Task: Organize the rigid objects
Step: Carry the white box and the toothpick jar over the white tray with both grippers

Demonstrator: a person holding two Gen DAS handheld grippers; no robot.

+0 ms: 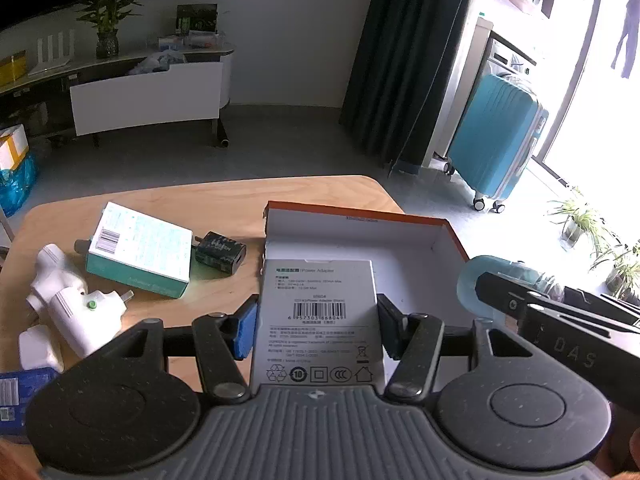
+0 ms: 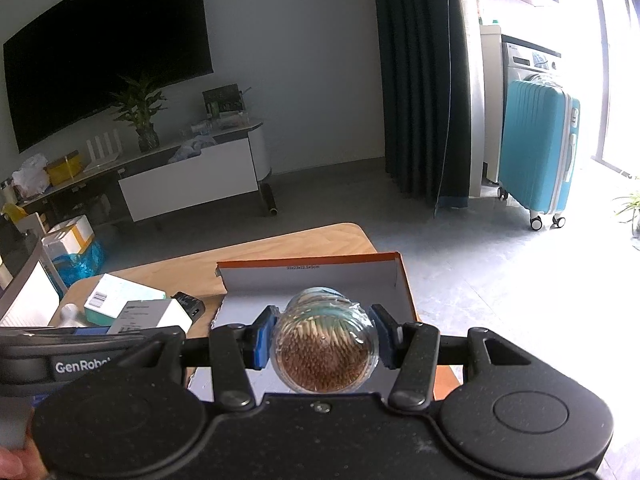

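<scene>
My left gripper (image 1: 316,326) is shut on a white power adapter box (image 1: 318,316) and holds it over the near left part of an open orange-edged cardboard box (image 1: 360,232). My right gripper (image 2: 324,340) is shut on a clear round jar of toothpicks (image 2: 324,344) and holds it above the same cardboard box (image 2: 312,270). The jar also shows in the left wrist view (image 1: 476,284) at the right. The power adapter box also shows in the right wrist view (image 2: 146,314) at the left.
On the wooden table (image 1: 224,200) left of the cardboard box lie a teal box (image 1: 140,250), a black charger (image 1: 220,252), white plugs (image 1: 68,304) and a blue pack (image 1: 20,396). A teal suitcase (image 1: 496,140) stands on the floor beyond.
</scene>
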